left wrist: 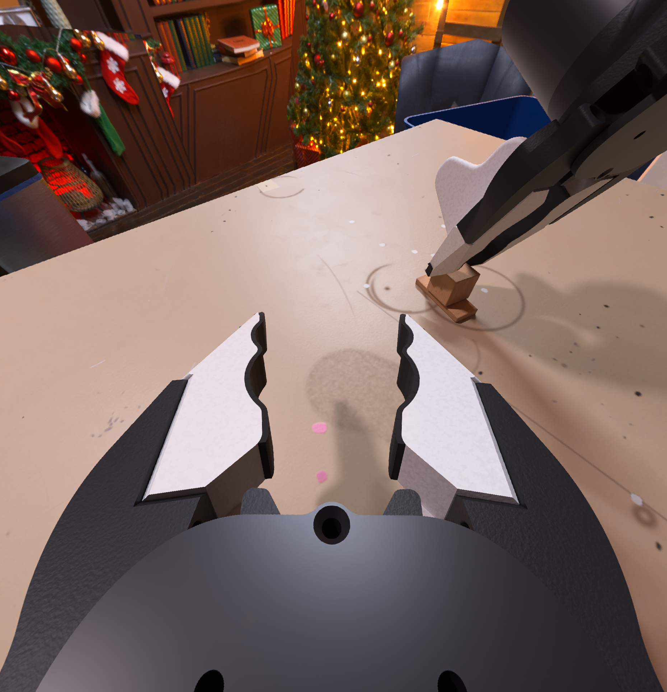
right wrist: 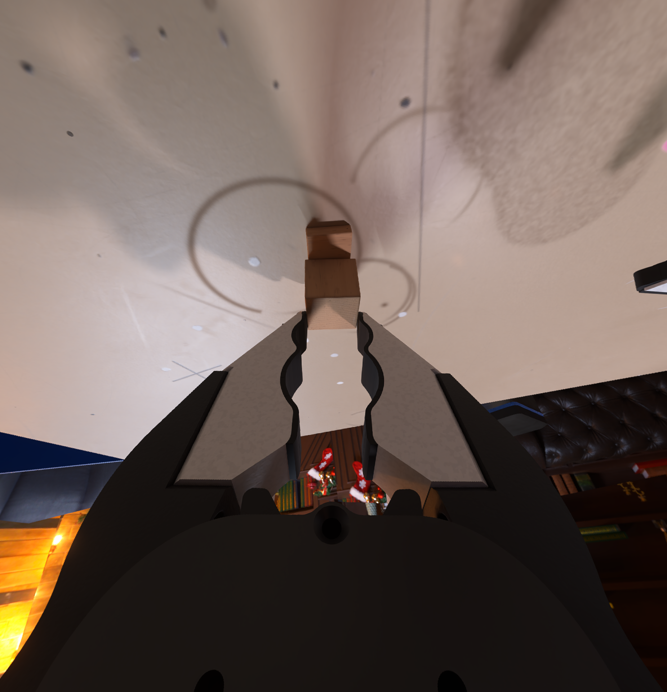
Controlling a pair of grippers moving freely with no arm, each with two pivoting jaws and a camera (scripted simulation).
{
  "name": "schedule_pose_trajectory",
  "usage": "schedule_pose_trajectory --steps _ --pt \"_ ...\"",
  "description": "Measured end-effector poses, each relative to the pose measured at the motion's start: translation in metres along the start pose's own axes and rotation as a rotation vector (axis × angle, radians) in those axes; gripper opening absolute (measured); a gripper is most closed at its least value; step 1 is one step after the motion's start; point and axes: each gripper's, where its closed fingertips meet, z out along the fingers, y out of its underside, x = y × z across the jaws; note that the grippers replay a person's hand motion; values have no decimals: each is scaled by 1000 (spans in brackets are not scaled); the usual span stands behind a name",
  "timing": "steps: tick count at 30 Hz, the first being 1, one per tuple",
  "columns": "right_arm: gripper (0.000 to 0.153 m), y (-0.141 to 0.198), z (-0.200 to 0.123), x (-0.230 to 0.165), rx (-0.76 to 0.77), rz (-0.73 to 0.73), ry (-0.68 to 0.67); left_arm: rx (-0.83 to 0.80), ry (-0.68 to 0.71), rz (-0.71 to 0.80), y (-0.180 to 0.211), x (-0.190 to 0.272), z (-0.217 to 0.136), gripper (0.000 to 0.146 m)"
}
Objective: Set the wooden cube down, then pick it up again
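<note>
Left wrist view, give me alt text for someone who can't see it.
The right gripper pinches a wooden cube resting on a flat wooden plank on the tan table. The left gripper hovers open and empty nearby.

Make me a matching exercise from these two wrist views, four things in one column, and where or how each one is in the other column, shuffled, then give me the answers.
Things
1. wooden cube
2. flat wooden slab
3. left gripper
4. right gripper

States
A. open over bare table, holding nothing
B. lying flat on the table under the cube
C. gripped at the fingertips
D. fingertips closed on a block, angled down toward the table

Pairs: 1-C, 2-B, 3-A, 4-D
</note>
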Motion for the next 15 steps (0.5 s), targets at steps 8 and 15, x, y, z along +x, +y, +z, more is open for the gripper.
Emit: schedule_pose_trajectory --steps 8,15 --pt "27 1 4 3 -4 12 10 -3 3 3 0 1 1 71" --pt "28 0 7 3 -11 5 5 -5 4 7 0 1 1 71"
